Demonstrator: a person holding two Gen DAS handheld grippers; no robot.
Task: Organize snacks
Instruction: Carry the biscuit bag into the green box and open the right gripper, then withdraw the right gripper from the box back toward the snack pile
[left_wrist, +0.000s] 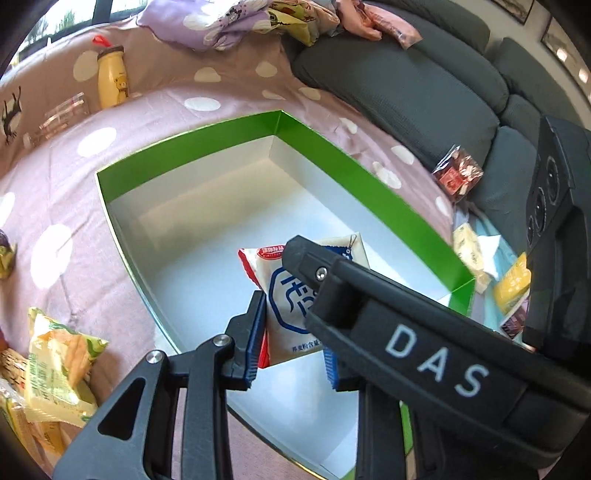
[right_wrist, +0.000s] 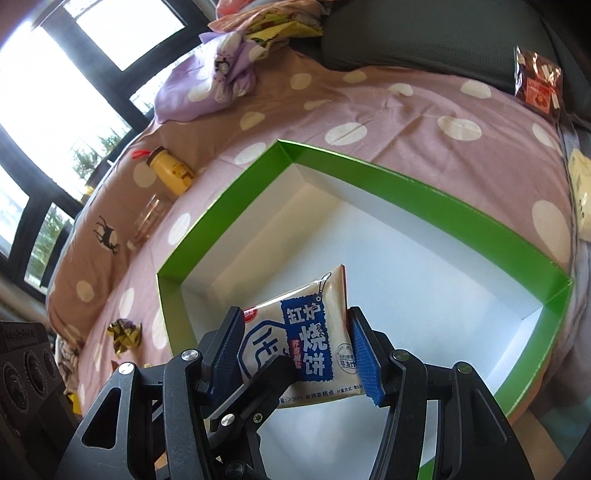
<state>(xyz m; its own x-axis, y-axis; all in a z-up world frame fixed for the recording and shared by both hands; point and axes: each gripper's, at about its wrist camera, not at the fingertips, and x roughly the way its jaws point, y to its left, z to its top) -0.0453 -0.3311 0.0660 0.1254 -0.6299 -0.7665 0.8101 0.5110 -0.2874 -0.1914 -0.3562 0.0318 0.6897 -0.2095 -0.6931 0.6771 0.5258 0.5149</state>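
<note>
A bed (right_wrist: 424, 110) under a mauve polka-dot cover carries an open green box (right_wrist: 424, 192) at its middle. Left of the box lie a yellow bottle (right_wrist: 171, 173) and a clear glass (right_wrist: 149, 218). Beyond the box's far corner sits a crumpled lilac cloth (right_wrist: 210, 81); near its left front, yellow-green snack packets (left_wrist: 59, 365).

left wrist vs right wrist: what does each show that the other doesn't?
Left wrist only: green-yellow snack packs at lower left, yellow packets beyond the box's right side.

Right wrist only: windows at left, the packet's full blue label.

Both: green box with white interior, white snack packet clamped by both tools, left tool, right tool, yellow bottle, red packet.
</note>
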